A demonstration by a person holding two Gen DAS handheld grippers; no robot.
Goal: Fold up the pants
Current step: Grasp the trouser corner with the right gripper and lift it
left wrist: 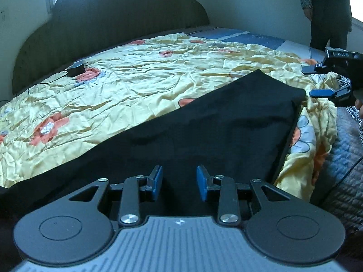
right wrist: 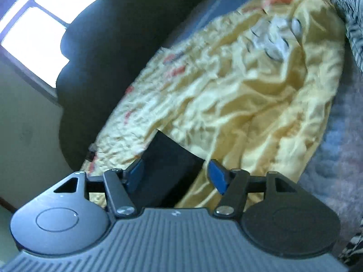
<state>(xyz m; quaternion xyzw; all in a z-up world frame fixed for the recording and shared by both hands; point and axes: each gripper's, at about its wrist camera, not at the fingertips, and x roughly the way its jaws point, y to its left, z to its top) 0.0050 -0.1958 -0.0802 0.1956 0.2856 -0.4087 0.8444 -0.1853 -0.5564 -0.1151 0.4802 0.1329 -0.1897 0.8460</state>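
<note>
A: Left wrist view? Where are the pants?
B: Black pants [left wrist: 204, 124] across yellow bedspread [left wrist: 136, 83]; left tongs [left wrist: 179, 180] wide above; right tongs [left wrist: 317, 81] wide at 2 o'clock; charger [left wrist: 76, 69] at 10.
A: Right wrist view?
B: Blurred; right tongs [right wrist: 175, 172] wide, straddling pants corner [right wrist: 168, 158]; window [right wrist: 45, 34] at 10 o'clock.

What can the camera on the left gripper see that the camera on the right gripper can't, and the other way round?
Only the left wrist view shows the right gripper from outside, open near a corner of the black pants, a small black charger lying on the sheet, and a standing person at the far side.

Only the right wrist view shows the bright window behind the headboard.

Both show the pants, the yellow flowered sheet, the dark headboard and a grey quilt at the bed's edge. The left gripper is open too.
</note>
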